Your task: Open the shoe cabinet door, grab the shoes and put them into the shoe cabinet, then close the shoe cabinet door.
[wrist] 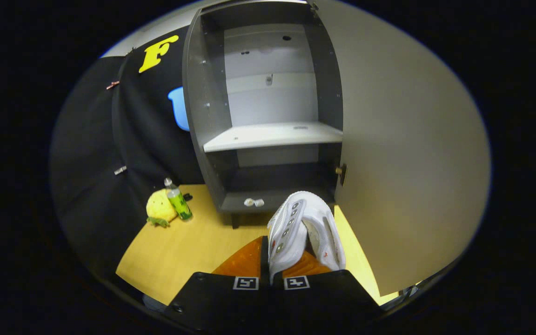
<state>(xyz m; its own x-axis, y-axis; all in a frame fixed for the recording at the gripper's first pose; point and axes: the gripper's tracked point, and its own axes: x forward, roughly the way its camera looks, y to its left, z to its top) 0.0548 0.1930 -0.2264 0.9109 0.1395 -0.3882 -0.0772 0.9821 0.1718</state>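
A white shoe (303,228) hangs between my fingers, toe pointing toward the cabinet, and my gripper (277,265) is shut on its upper edge. Just beyond the shoe stands the dark grey shoe cabinet (193,107), its inside showing a pale shelf (272,136) at mid height and a dark bottom compartment (277,179) below it. The cabinet door (407,153) is swung wide open to the right of the shoe, with a small knob (341,171) on its near edge.
On the wooden floor (193,246) left of the cabinet sit a yellow plush toy (160,208) and a green bottle (177,200). Two small white pieces (254,202) lie on the cabinet's bottom lip. The black booth cloth (105,153) hangs to the left.
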